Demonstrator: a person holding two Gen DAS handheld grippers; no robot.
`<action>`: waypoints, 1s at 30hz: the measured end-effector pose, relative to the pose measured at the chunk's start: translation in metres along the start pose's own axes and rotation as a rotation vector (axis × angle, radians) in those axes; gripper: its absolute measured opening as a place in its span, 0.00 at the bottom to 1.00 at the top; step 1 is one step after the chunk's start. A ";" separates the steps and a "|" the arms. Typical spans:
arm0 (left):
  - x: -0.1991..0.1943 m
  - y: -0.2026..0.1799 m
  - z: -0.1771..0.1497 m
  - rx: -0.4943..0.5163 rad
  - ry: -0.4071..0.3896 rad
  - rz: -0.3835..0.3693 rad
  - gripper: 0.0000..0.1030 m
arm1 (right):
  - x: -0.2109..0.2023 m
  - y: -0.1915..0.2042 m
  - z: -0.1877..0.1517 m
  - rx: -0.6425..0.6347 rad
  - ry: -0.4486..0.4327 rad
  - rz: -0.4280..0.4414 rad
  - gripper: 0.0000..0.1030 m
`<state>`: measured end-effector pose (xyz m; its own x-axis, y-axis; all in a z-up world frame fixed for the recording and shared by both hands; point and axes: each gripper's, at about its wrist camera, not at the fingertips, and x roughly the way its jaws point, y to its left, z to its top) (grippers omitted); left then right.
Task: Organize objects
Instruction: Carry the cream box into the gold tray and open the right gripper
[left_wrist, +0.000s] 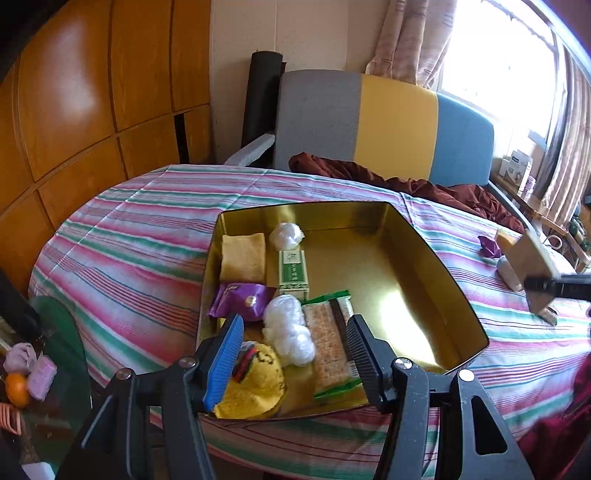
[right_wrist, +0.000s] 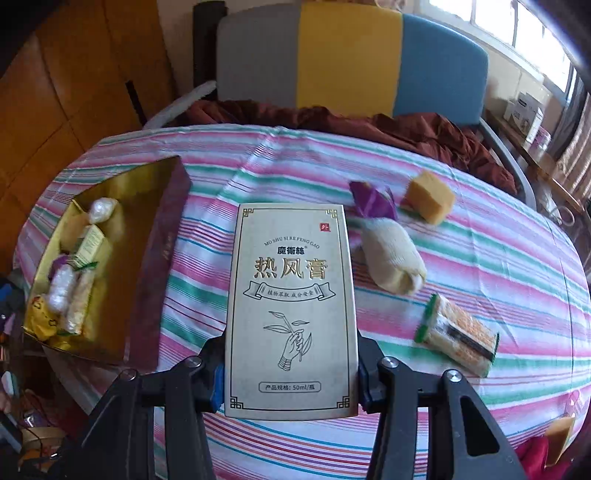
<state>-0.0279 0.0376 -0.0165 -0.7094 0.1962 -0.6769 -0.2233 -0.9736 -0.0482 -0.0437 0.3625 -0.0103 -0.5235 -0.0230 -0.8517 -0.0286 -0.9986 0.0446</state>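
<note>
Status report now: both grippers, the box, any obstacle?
Left gripper open, empty, over the gold tin. Right gripper shut on beige carton, held above the striped cloth. Tin's right half free; nothing blocks the way.

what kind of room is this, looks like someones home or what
Most likely a lived-in room in a home, not a lab. A table under a striped cloth stands beside a grey, yellow and blue sofa, with wooden cabinet panels on the left and curtains at a sunlit window.
</note>
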 end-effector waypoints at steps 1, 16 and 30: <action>0.000 0.002 0.000 -0.005 0.002 0.002 0.58 | -0.004 0.012 0.006 -0.020 -0.014 0.020 0.49; -0.015 0.065 -0.003 -0.148 -0.009 0.061 0.58 | 0.055 0.172 0.071 -0.123 0.075 0.210 0.49; 0.002 0.087 -0.010 -0.229 0.051 0.031 0.58 | 0.144 0.214 0.093 -0.029 0.208 0.139 0.50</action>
<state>-0.0421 -0.0475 -0.0292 -0.6776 0.1655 -0.7166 -0.0407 -0.9813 -0.1882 -0.2039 0.1504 -0.0748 -0.3341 -0.1668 -0.9276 0.0577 -0.9860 0.1566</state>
